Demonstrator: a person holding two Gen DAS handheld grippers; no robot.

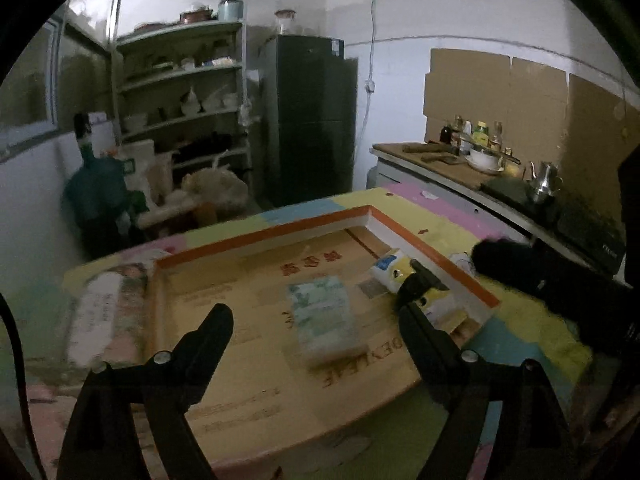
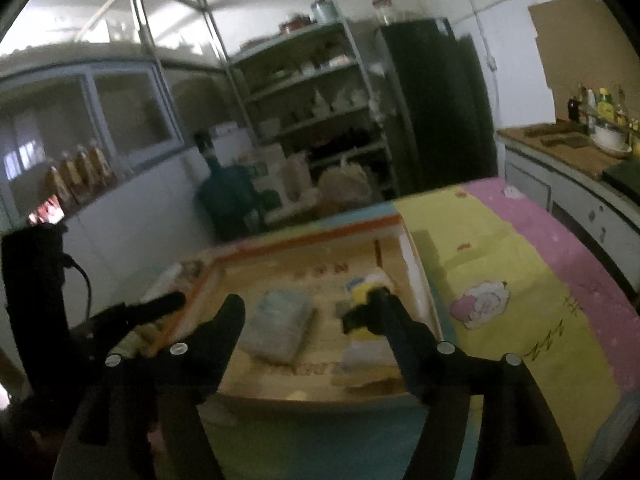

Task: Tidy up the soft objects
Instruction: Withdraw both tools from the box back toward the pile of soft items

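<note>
Tissues — the soft pale-green rectangular pack (image 1: pixel 322 314) lies lengthwise between my left gripper's (image 1: pixel 316 312) wide-open, empty jaws — right gripper (image 2: pixel 310 306) likewise.

Domestic kitchen or pantry, plainly furnished. Identified by a tall dark refrigerator (image 1: pixel 310 120) against the back wall, beside open metal shelving (image 1: pixel 182 92) loaded with bowls and pots. Noted along the right wall: a counter (image 1: pixel 448 166) carrying oil and sauce bottles (image 1: pixel 478 134), a white bowl (image 1: pixel 486 158) and a metal kettle (image 1: pixel 544 180). Large water jug (image 1: pixel 90 184) and sacks stored on the floor by the shelving. Whitewashed walls, cardboard sheets (image 1: pixel 500 92) fixed behind the counter.
</note>
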